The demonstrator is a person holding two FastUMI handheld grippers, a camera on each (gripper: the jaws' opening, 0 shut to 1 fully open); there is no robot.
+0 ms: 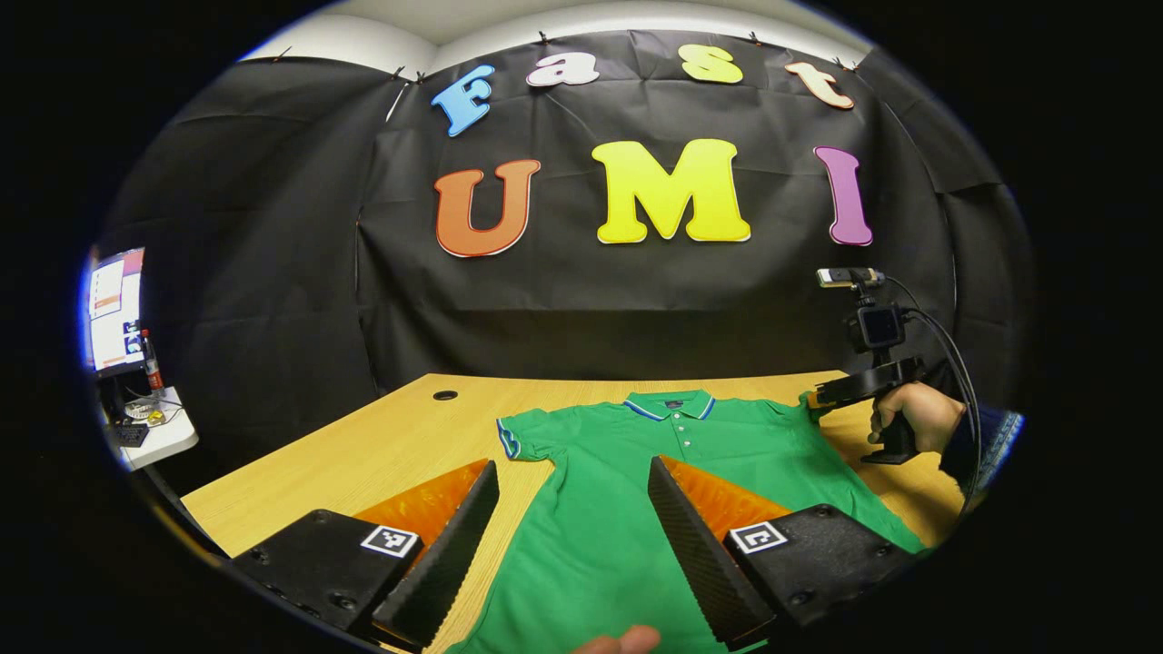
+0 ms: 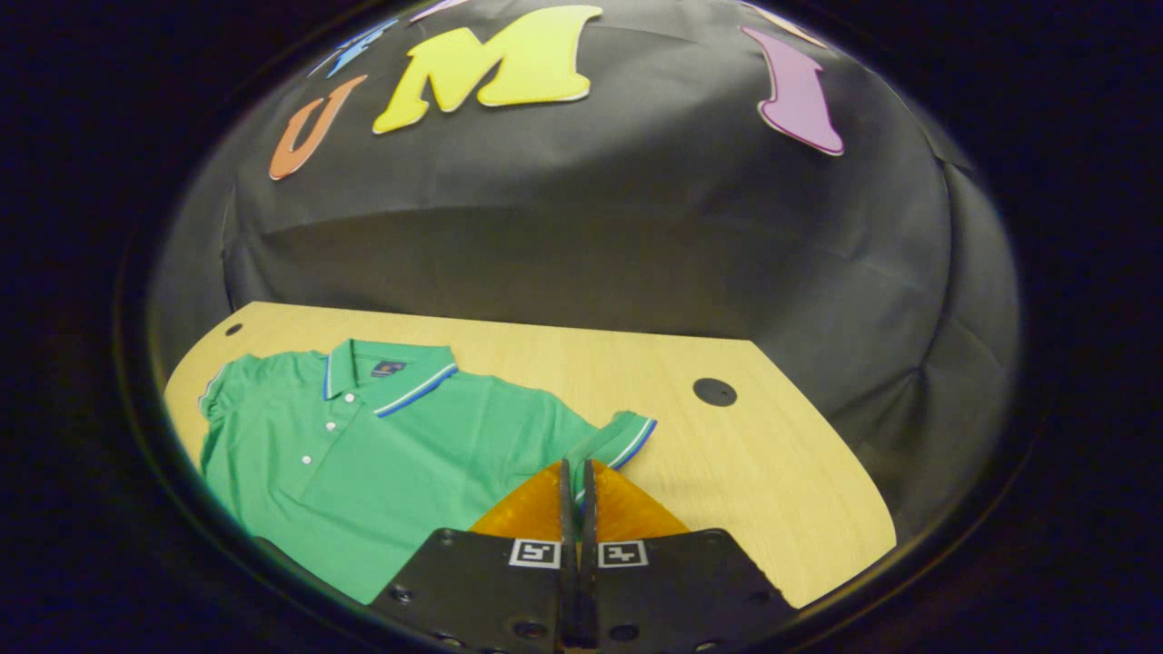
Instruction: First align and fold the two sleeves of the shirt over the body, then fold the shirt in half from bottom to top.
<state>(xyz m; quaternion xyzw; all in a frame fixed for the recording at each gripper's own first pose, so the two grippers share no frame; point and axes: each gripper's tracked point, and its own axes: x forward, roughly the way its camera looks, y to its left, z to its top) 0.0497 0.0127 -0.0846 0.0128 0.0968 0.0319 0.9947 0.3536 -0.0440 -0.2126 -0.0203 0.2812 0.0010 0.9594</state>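
Two gripper-mounted fisheyes, low over table.
Left gripper view faces shirt front-on; right gripper view sits close at its sleeve; both share shirt, table.
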